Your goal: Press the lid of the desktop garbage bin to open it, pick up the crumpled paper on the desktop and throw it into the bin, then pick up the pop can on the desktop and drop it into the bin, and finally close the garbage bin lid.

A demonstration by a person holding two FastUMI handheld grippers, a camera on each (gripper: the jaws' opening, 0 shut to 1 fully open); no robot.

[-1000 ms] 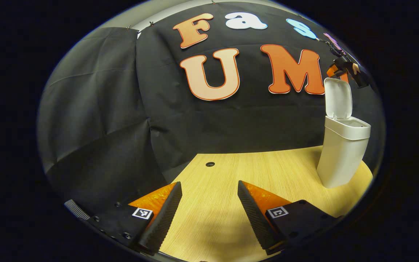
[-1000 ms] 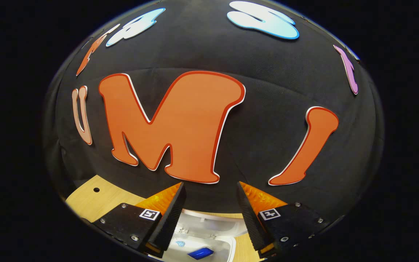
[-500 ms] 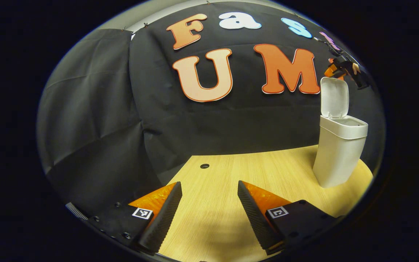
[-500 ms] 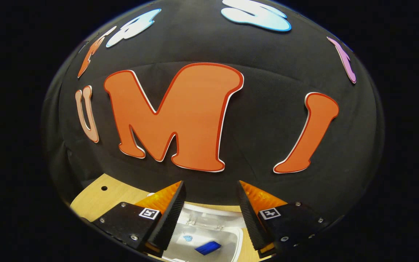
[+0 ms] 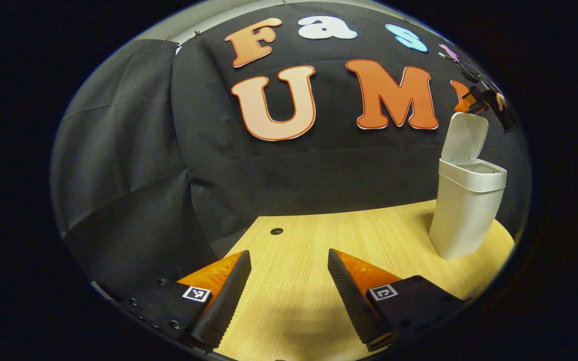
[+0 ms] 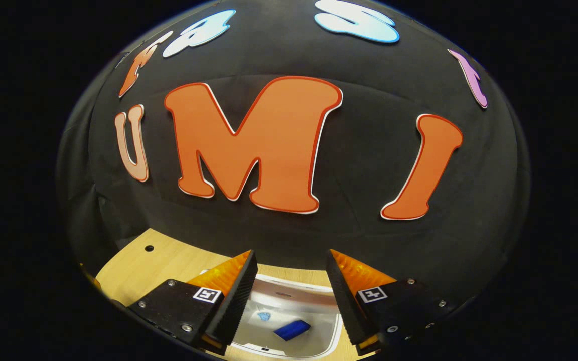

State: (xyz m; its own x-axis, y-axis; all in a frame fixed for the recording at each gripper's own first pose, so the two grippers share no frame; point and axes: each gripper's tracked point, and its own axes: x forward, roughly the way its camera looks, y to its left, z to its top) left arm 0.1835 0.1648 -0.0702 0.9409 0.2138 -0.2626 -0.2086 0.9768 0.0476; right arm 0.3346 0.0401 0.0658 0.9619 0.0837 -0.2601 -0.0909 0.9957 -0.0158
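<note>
1. The left gripper [image 5: 289, 296], fingers spread and holding nothing, hovers over the pale wooden desktop [image 5: 319, 240], well apart from the bin.
2. The tall white plastic garbage bin [image 5: 464, 213] stands farther off.
3. Its hinged white lid [image 5: 464, 136] tilts up; the right gripper [image 5: 474, 103], fingers apart and empty, sits just above its top edge, the nearer one for closing.
</note>
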